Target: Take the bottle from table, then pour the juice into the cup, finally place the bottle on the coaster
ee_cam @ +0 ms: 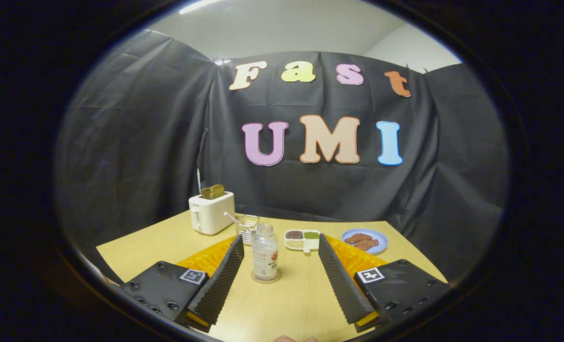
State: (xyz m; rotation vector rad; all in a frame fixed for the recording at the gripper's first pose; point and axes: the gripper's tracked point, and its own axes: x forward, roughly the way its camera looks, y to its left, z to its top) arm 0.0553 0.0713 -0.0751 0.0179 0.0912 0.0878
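**Bottle upright on the coaster, ahead of your fingers**

Your gripper (278, 256) is spread wide, holding nothing — the clear plastic bottle (265, 251) stands upright on the round coaster (266, 279), between the fingertips, nearer the left one, its long axis vertical.

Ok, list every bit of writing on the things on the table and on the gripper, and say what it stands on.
Bottle label: print too blurred to read; the bottle stands on the coaster, between the tips of the open gripper.
Toaster: small mark on its front, too small to read.
Square markers on the gripper: black-and-white patterns, no words.
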